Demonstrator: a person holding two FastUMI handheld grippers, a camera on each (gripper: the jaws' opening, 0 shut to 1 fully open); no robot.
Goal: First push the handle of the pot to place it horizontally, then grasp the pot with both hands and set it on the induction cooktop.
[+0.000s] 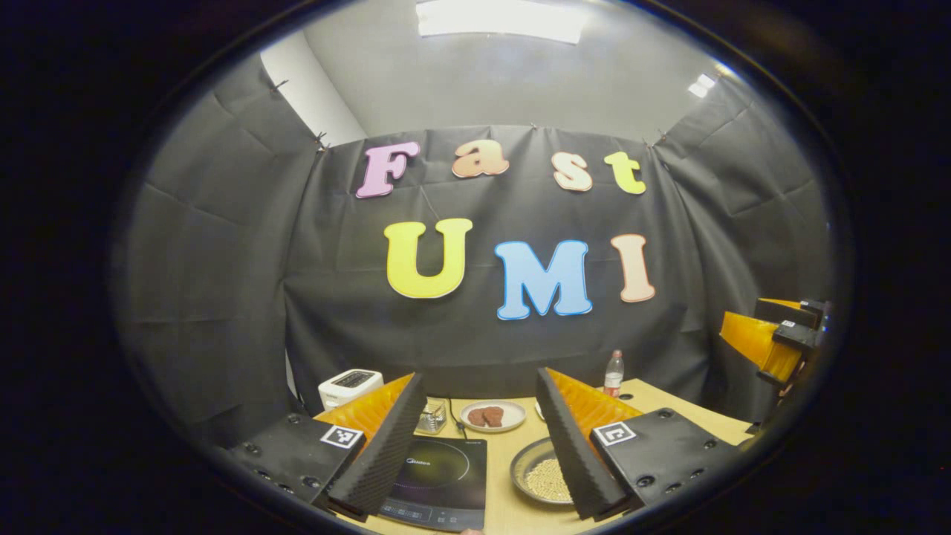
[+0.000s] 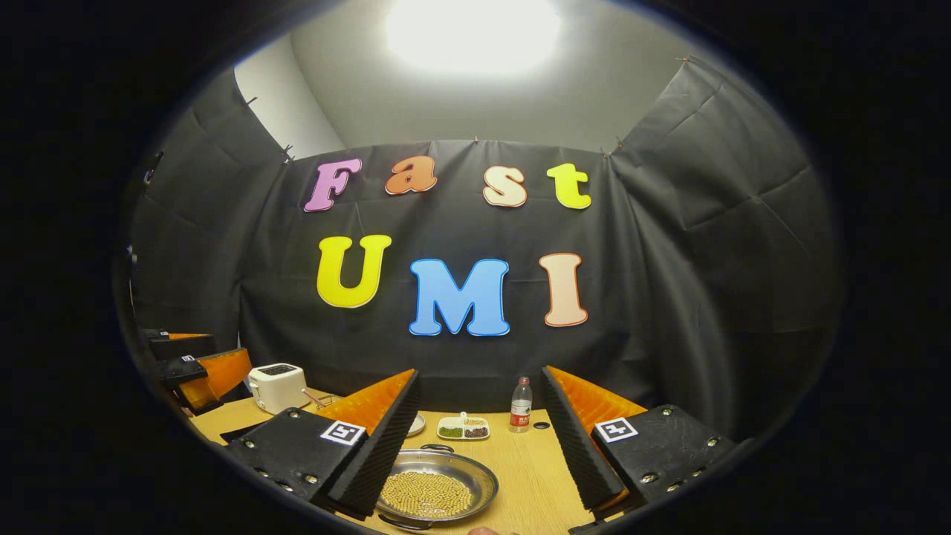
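Pot [image 2: 435, 487] of beans near desk's front edge; both grippers [image 1: 475, 446] [image 2: 475, 446] gaping, empty (clumsy handle shove risks spilling beans).

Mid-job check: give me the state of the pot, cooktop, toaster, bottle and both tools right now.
pot: on the table, holding small yellowish beads, not on the cooktop.
induction cooktop: bare, nothing on it.
toaster: upright, slots look empty.
bottle: upright, capped.
left tool: open, holding nothing.
right tool: open, holding nothing.
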